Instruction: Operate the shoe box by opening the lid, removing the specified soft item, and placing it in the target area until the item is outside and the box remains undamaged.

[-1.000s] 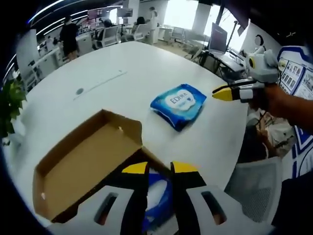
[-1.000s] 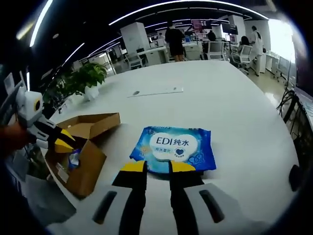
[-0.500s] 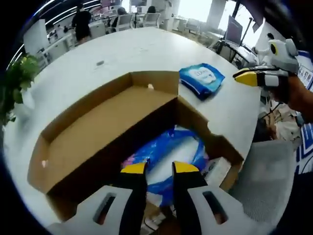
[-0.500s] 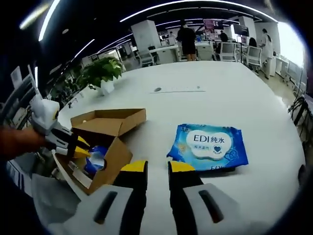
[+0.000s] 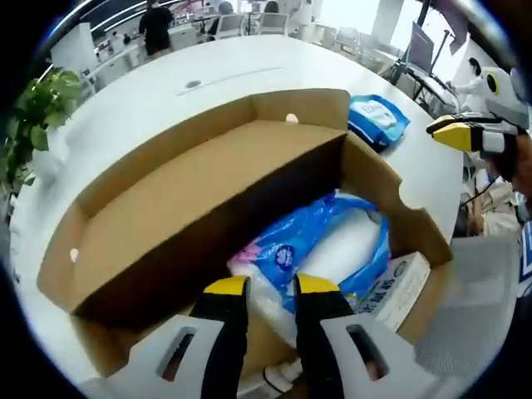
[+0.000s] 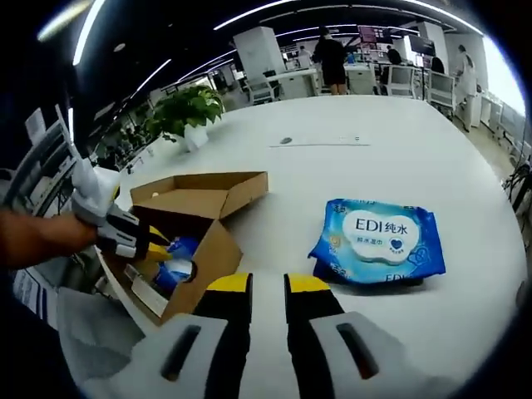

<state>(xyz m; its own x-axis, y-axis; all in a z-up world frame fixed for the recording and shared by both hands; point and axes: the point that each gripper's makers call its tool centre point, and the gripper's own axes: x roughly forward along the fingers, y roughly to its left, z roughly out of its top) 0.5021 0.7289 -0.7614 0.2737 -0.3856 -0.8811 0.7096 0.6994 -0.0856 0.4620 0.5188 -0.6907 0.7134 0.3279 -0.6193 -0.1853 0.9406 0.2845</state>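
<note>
The shoe box (image 5: 208, 191) sat on the white worktop (image 6: 399, 174) with its lid flipped back, right under the left claw (image 5: 270, 287). That claw's yellow tips were a little apart, hovering just over a blue plastic pack (image 5: 328, 249) inside the box, not pinching it as far as I could tell. A small white carton (image 5: 397, 287) lay just right of the tips. The right claw (image 6: 258, 283) was spread slightly too, gripping nothing, above bare worktop. A blue wipes pack (image 6: 378, 241) lay ahead and right of it, the box ahead-left. A potted plant (image 6: 187, 112) stood beyond.
</note>
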